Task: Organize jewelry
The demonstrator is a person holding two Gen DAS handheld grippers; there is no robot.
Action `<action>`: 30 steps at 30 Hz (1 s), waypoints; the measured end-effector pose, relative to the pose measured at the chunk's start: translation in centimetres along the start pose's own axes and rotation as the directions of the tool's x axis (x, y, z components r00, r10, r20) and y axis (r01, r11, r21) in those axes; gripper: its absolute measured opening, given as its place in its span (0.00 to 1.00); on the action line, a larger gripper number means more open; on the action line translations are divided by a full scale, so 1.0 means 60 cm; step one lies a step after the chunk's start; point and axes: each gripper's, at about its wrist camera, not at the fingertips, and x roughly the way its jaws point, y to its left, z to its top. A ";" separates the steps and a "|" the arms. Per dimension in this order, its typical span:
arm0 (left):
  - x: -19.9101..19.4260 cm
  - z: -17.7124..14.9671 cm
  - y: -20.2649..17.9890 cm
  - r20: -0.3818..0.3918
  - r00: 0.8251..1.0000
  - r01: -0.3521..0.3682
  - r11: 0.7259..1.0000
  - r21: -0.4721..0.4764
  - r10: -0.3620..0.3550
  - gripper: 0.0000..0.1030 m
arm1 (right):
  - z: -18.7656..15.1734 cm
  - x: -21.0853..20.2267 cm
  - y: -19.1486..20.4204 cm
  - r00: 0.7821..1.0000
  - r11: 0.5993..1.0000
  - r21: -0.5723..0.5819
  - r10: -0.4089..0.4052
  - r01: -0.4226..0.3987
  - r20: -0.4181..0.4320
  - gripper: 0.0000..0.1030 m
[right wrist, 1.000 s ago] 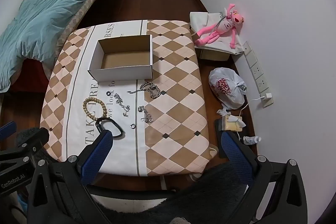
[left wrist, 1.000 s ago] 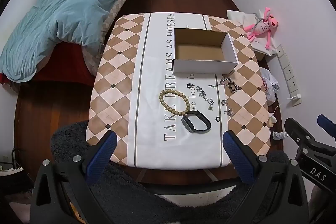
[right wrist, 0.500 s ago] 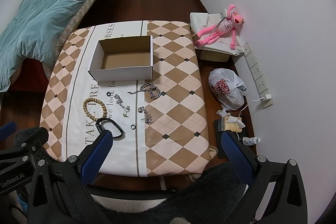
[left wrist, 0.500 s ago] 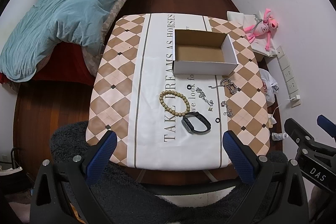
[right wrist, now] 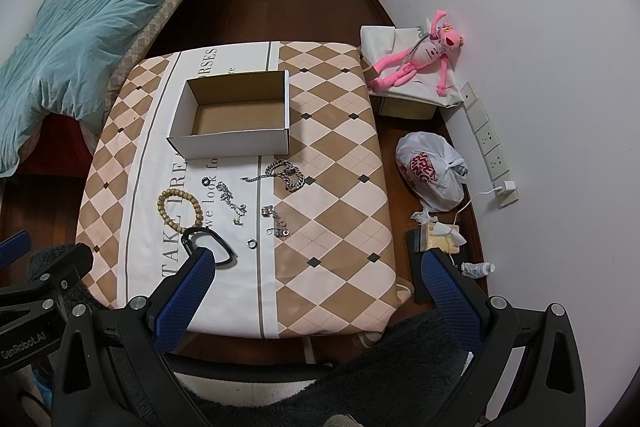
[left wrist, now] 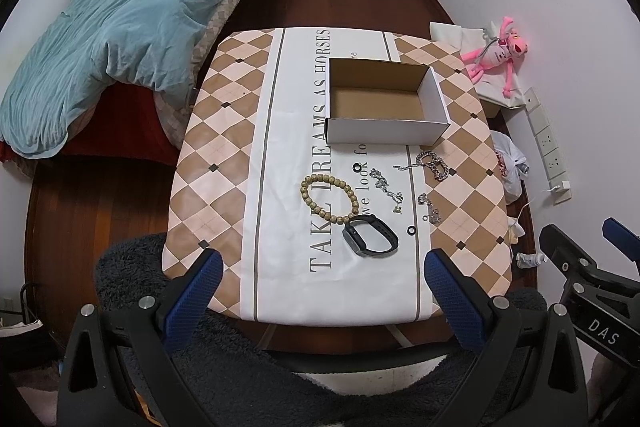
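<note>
An open white cardboard box (left wrist: 386, 107) (right wrist: 236, 113) stands on the checked tablecloth (left wrist: 224, 163) (right wrist: 336, 155), empty inside. In front of it lie a wooden bead bracelet (left wrist: 329, 198) (right wrist: 181, 207), a black wristband (left wrist: 371, 235) (right wrist: 208, 245), a thick silver chain (left wrist: 432, 165) (right wrist: 288, 174), two thinner silver chains (left wrist: 387, 189) (right wrist: 276, 221) and two small rings (left wrist: 410, 229) (right wrist: 252, 243). My left gripper (left wrist: 320, 283) hovers open above the table's near edge. My right gripper (right wrist: 316, 285) is open too, its left fingertip over the wristband.
A bed with a teal duvet (left wrist: 120, 27) is at the left. A pink plush toy (right wrist: 420, 61) lies on a box by the right wall, with a white plastic bag (right wrist: 434, 175) and a power strip (right wrist: 490, 147) on the floor. A dark fluffy rug (left wrist: 280, 367) lies below.
Both views have shifted only slightly; the table has drifted a little farther off. Nothing on the table has moved.
</note>
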 end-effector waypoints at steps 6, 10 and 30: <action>-0.001 -0.001 0.002 0.003 1.000 0.002 1.000 -0.001 -0.002 1.00 | 0.003 -0.007 0.002 1.000 1.000 0.000 -0.002 0.002 0.002 1.00; 0.002 0.000 -0.001 0.003 1.000 0.002 1.000 0.000 -0.002 1.00 | 0.003 -0.005 0.000 1.000 1.000 0.000 -0.002 0.002 0.002 1.00; -0.017 0.012 -0.014 0.008 1.000 0.006 1.000 -0.003 -0.006 1.00 | 0.003 -0.008 0.002 1.000 1.000 -0.001 -0.003 0.003 0.005 1.00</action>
